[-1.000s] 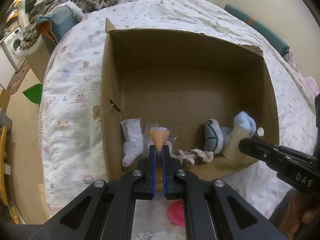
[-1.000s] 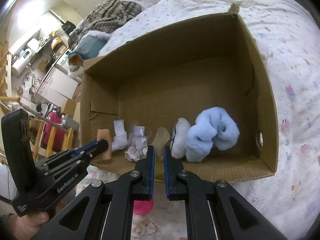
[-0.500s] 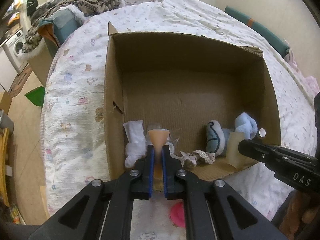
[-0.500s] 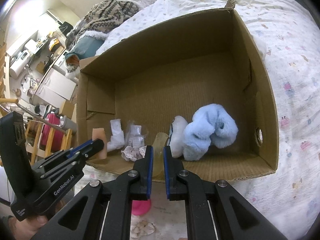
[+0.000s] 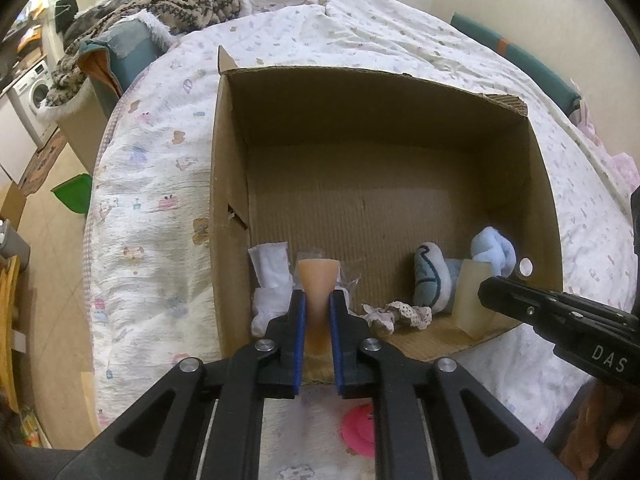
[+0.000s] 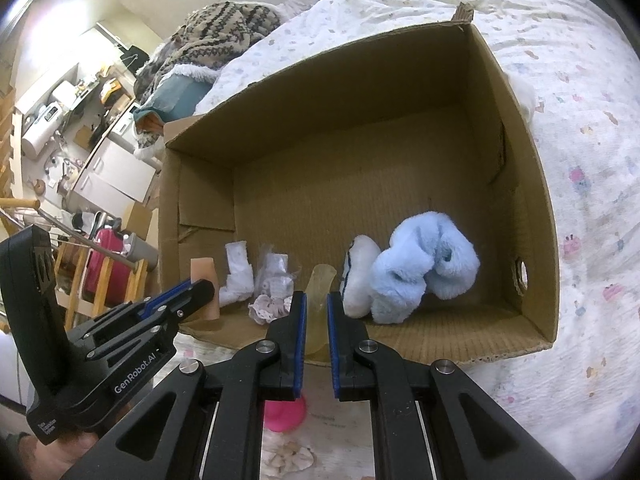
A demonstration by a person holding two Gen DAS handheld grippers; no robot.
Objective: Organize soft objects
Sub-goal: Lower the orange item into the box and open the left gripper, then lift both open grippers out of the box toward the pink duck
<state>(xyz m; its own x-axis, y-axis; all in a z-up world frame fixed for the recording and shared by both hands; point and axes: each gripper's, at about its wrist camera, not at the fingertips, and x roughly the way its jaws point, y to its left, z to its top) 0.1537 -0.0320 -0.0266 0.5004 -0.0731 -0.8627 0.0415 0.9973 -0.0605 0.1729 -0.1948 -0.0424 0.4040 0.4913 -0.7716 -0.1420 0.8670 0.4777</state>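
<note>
An open cardboard box (image 5: 232,168) (image 6: 532,216) lies on a bed. My left gripper (image 5: 317,300) is shut on a peach soft pad (image 5: 318,280), held over the box's near left edge; the pad also shows in the right wrist view (image 6: 205,276). My right gripper (image 6: 316,300) is shut on a pale yellow translucent soft pad (image 6: 320,280), held over the near edge, also seen in the left wrist view (image 5: 470,296). Inside the box lie a light blue fluffy item (image 6: 424,268), a white plush (image 6: 358,268), white wrapped items (image 6: 238,272) and a lace scrunchie (image 5: 400,312).
A pink round item (image 6: 286,412) and a pale scrunchie (image 6: 290,458) lie on the patterned bedcover (image 6: 592,160) in front of the box. A knitted blanket and a teal cushion (image 5: 132,52) lie at the back left. The floor and furniture are to the left.
Both grippers have moved slightly back from the box while holding their pads. The box contents have not moved.
</note>
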